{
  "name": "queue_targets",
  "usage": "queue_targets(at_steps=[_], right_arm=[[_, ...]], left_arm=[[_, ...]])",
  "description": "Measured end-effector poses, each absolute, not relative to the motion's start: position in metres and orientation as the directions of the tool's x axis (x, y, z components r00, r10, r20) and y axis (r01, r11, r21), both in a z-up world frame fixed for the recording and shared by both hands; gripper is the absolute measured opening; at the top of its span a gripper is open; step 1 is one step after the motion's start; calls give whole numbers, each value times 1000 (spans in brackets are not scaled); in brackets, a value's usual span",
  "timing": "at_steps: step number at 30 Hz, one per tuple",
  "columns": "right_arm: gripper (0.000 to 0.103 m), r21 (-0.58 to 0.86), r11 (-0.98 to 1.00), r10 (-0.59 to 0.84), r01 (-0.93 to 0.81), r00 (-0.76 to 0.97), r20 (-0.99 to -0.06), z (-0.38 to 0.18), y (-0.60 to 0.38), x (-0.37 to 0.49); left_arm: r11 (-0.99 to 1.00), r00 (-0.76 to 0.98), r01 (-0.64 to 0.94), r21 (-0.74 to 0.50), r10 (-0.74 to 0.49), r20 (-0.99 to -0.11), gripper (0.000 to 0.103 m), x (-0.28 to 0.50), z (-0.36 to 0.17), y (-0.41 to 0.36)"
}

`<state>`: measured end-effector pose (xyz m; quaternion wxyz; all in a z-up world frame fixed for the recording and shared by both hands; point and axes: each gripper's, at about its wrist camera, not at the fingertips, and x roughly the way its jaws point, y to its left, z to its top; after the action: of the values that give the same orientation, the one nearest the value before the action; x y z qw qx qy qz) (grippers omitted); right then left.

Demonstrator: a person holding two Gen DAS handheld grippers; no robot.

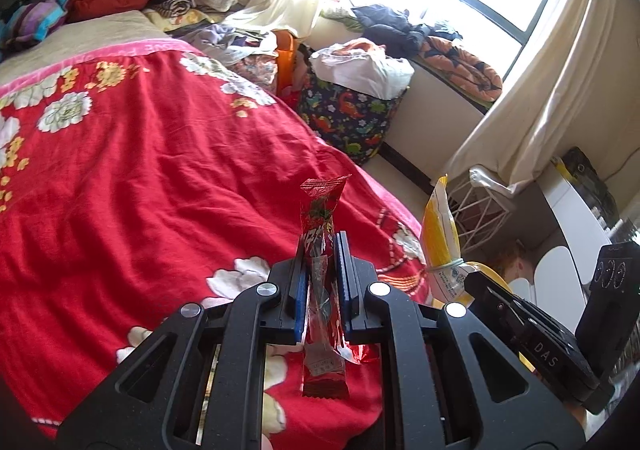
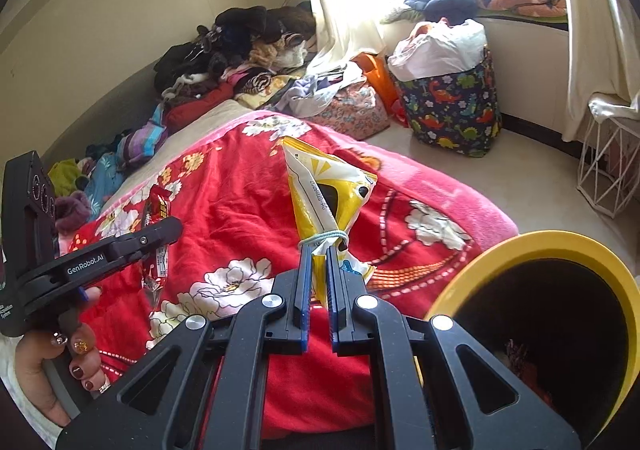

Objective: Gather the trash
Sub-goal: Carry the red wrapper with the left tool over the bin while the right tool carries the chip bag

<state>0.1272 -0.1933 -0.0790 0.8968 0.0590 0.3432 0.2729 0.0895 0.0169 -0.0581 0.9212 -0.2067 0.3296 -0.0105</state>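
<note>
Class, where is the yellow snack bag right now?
In the right wrist view the yellow bag is clamped upright in the right gripper, above the red blanket, left of the yellow-rimmed bin.

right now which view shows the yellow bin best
The right wrist view: the yellow bin shows its rim and dark inside at lower right. The left wrist view catches only a sliver of rim behind the right gripper.

Readable in white on black: "GenRobot.AI" along the side of the left hand-held gripper (image 2: 160, 228), at the left of the right wrist view. "DAS" on the black body of the right hand-held gripper (image 1: 474, 282), at the lower right of the left wrist view. Small print on red wrapper (image 1: 320, 234) and yellow bag (image 2: 328, 193): too blurred to read.
</note>
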Motion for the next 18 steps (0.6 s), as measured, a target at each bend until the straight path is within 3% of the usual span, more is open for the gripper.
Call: queue_targets(at_steps=[18], right_arm=[[7,318,905,420,-282,713,-562,-79,-281,108]], left_arm=[[930,767,44,-365,-265,-584,8,99,-46,-56]])
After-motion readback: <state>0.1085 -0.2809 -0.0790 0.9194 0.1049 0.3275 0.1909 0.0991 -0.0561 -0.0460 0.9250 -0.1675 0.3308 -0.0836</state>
